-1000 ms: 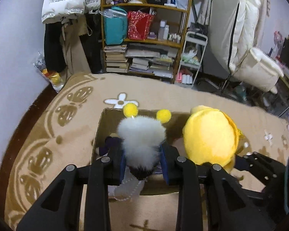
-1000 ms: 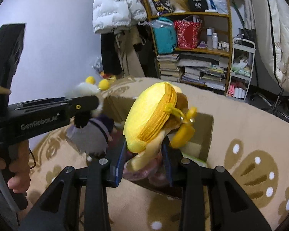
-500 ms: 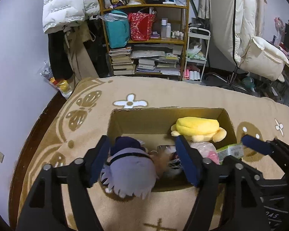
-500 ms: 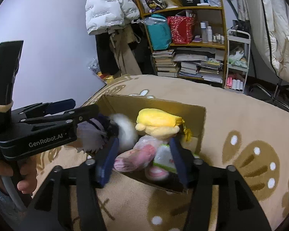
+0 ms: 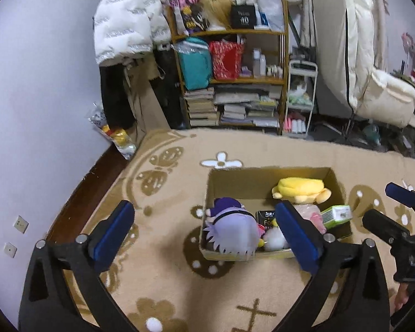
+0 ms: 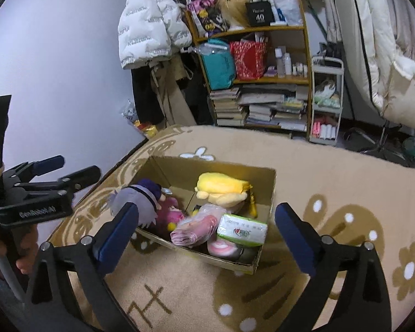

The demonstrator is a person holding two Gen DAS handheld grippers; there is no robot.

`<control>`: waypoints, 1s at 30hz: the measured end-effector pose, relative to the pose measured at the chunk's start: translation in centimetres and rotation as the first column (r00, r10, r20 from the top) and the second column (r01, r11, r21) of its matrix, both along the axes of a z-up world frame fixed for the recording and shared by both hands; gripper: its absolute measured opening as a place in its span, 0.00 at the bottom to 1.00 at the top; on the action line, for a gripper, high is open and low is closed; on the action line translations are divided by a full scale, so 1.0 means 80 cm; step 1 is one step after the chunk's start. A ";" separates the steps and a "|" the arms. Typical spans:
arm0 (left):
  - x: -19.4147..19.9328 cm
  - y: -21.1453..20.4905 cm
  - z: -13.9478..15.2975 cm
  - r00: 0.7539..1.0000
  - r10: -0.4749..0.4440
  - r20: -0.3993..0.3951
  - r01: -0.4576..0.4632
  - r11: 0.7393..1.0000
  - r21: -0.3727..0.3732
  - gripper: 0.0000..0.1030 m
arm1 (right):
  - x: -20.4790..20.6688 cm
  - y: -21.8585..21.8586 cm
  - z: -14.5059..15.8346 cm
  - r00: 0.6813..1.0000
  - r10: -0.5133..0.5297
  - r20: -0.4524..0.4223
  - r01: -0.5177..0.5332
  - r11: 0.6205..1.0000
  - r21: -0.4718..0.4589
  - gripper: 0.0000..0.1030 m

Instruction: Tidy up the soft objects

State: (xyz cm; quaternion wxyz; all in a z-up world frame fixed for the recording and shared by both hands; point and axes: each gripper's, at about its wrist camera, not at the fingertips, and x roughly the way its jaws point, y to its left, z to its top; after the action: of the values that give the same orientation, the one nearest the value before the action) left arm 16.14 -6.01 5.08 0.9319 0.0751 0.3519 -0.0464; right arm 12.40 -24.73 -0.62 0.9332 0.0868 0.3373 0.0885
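A cardboard box sits on the tan rug. In it lie a purple-haired plush doll, a yellow plush, a pink soft bundle and a green-and-white tissue pack. My left gripper is open and empty, held back above the box's near left corner. My right gripper is open and empty, held back above the box's near side.
A wooden shelf with bags and books stands against the far wall, with a white cart beside it. A white jacket hangs at the left. The wall borders the rug's left edge. A cream chair stands right.
Both grippers let go of their plush toys into the box, opened wide and pulled back and up. The purple doll and yellow plush now lie in the box.
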 end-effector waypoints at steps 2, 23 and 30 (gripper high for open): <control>-0.013 0.008 0.013 1.000 0.007 0.019 -0.007 1.000 0.006 0.99 | -0.007 -0.002 0.009 1.000 -0.011 0.013 0.011 1.000 0.003 1.00; -0.171 0.072 0.053 0.966 0.069 0.249 -0.065 0.998 -0.024 0.99 | -0.140 -0.014 0.057 0.975 -0.047 0.216 0.045 0.999 0.016 1.00; -0.197 0.092 0.026 0.960 0.101 0.262 -0.090 0.994 -0.055 0.99 | -0.171 -0.006 0.045 0.964 -0.051 0.262 0.056 0.998 -0.012 1.00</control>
State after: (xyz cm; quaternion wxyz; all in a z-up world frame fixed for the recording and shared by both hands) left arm 0.41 1.32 7.17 0.9730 0.0439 0.2266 0.0016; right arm -1.30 -25.25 3.00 0.9724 0.0746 0.2093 0.0707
